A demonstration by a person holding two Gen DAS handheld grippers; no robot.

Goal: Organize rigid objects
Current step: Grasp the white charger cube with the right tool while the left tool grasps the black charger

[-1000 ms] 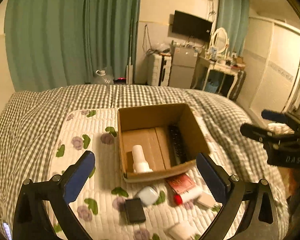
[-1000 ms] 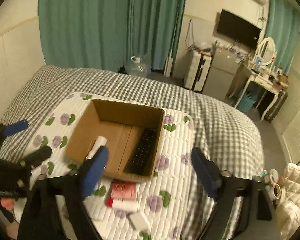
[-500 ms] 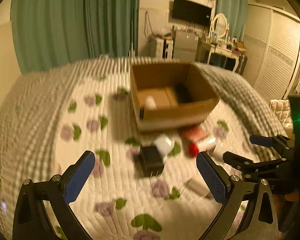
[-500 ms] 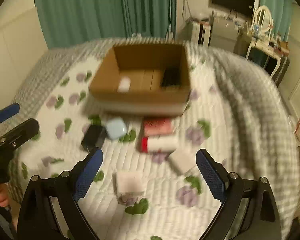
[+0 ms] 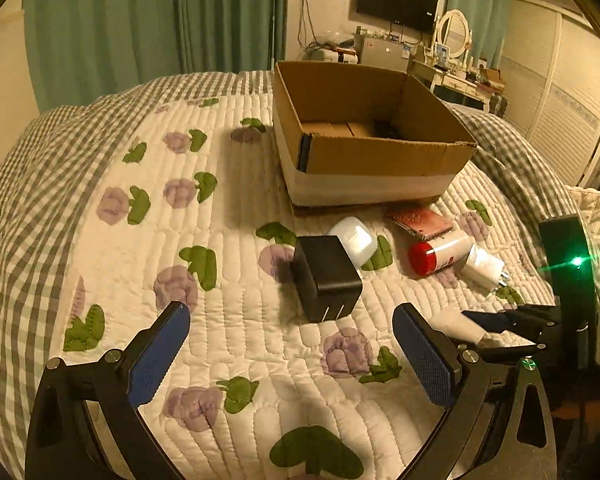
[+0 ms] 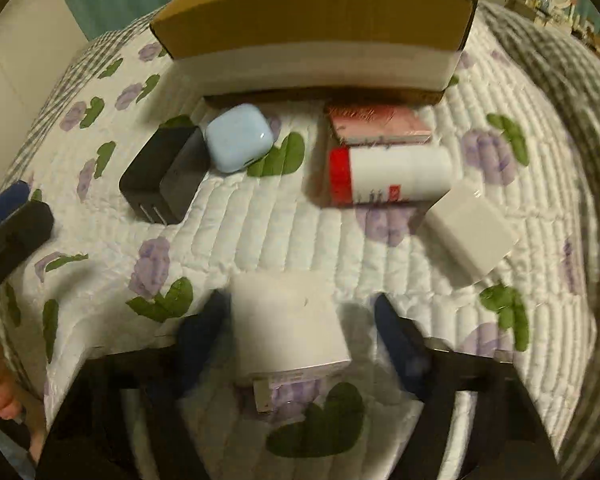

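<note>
My right gripper (image 6: 296, 344) straddles the small white box (image 6: 288, 324) that lies on the quilt (image 6: 292, 236) nearest me. One finger (image 6: 198, 340) sits just off its left face and the other on its right, spread, with a wider gap on the right side; I judge neither is pressing it yet. The box lies dead ahead, between the fingers, so the coming move is only a squeeze across its width, then a lift toward the cardboard box (image 6: 316, 12) straight beyond.

My left gripper (image 5: 288, 356) hangs with fingers spread wide and nothing between them. The black charger (image 5: 326, 278) lies just ahead of it, prongs toward me, its long axis running away from me, a little right of centre. The earbud case (image 5: 354, 238) touches the charger's far corner. The red-capped bottle (image 5: 440, 254), pink packet (image 5: 420, 222) and white plug (image 5: 482, 266) lie further right, nearer my right hand.
</note>
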